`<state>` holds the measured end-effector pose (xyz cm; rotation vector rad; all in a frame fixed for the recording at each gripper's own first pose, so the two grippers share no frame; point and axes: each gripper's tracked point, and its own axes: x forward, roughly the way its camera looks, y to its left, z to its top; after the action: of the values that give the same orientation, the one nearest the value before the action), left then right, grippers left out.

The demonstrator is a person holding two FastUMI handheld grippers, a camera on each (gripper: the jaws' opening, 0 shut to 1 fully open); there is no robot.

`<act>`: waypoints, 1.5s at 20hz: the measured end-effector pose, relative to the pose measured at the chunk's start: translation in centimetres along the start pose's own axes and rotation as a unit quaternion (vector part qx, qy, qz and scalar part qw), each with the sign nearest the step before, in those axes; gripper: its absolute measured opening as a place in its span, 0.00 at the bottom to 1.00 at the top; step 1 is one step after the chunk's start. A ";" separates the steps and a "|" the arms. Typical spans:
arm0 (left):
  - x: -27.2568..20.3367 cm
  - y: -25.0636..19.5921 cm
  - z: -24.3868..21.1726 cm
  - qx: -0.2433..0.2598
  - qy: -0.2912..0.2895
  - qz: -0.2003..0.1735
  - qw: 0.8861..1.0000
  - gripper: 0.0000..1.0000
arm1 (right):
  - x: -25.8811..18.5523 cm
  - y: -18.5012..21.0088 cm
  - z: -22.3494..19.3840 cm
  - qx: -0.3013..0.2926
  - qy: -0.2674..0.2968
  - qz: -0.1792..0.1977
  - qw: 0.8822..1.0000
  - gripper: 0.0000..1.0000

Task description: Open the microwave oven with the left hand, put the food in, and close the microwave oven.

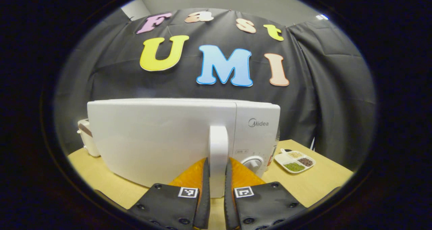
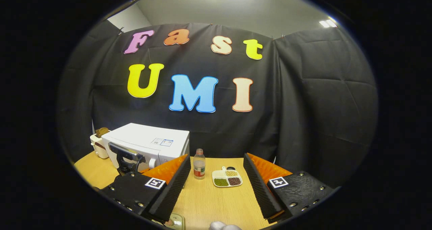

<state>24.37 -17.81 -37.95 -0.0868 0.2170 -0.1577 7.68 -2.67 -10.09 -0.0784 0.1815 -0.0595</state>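
Observation:
The white microwave (image 1: 158,138) stands close in front of me, and its door looks closed. My left gripper (image 1: 217,162) is shut on the door's upright white handle (image 1: 218,138), one finger on each side. In the right gripper view, the microwave (image 2: 148,140) is at the left with the left gripper's mount (image 2: 125,157) in front of it. The food is a white divided plate (image 2: 227,178) of beans and grains on the wooden table (image 2: 209,203); it also appears right of the microwave (image 1: 295,160). My right gripper (image 2: 216,159) hangs open above the table, short of the plate and holding nothing.
A small bottle (image 2: 199,164) stands between the microwave and the plate. A white toaster (image 2: 98,143) sits behind the microwave's left side, also visible as the toaster (image 1: 86,138). The black cloth wall closes off the back. A pale object (image 2: 175,220) lies near the table's front edge.

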 end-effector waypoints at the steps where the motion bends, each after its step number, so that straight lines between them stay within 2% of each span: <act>1: -1.3 0.2 -0.9 -0.009 0.013 0.006 1.000 0.25 | -0.1 0.0 0.0 0.002 -0.001 0.002 1.000 0.96; 3: -4.6 0.7 -0.1 0.029 -0.019 0.009 0.999 0.25 | -0.4 0.1 -0.2 0.008 0.001 0.005 1.000 0.96; 4: -6.4 1.0 -0.4 0.032 -0.016 0.010 0.999 0.24 | -0.6 0.3 -0.2 0.010 0.002 0.009 1.000 0.96; 8: -13.7 3.9 -1.8 0.039 0.003 0.008 0.999 0.32 | -0.9 1.9 -0.9 0.019 0.016 0.034 0.999 0.96; 10: -17.3 7.3 -3.1 0.045 0.026 0.036 0.998 0.36 | -1.1 3.3 -1.1 0.020 0.022 0.052 0.998 0.96; 12: -20.0 11.3 -4.4 0.040 0.045 0.075 0.995 0.70 | -1.4 4.8 -0.8 0.018 0.020 0.071 0.997 0.96; 13: -21.2 12.1 -5.0 0.031 0.050 0.075 0.995 0.87 | -1.4 5.5 -0.8 0.011 0.019 0.078 0.997 0.96; 14: -22.9 12.6 -4.6 0.029 0.053 0.079 0.995 1.00 | -1.4 6.2 -0.7 0.004 0.016 0.085 0.996 0.96; 17: -25.0 15.7 -4.4 0.055 0.053 0.107 0.991 0.99 | -1.5 9.0 -1.2 0.001 0.018 0.112 0.994 0.96; 21: -28.7 21.1 -2.9 0.035 0.044 0.159 0.986 0.98 | -2.2 12.9 -2.9 -0.012 0.025 0.151 0.988 0.96; 24: -30.8 24.0 -3.5 0.013 0.055 0.173 0.983 0.98 | -3.0 15.4 -5.2 -0.021 0.036 0.181 0.983 0.96; 30: -33.5 27.7 -3.8 -0.001 0.047 0.171 0.984 0.99 | -4.0 18.7 -12.6 -0.032 0.081 0.231 0.969 0.96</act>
<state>-4.76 14.67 -37.52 -0.0439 0.3220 0.1819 2.43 15.26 -23.30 -0.0934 0.3610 0.4063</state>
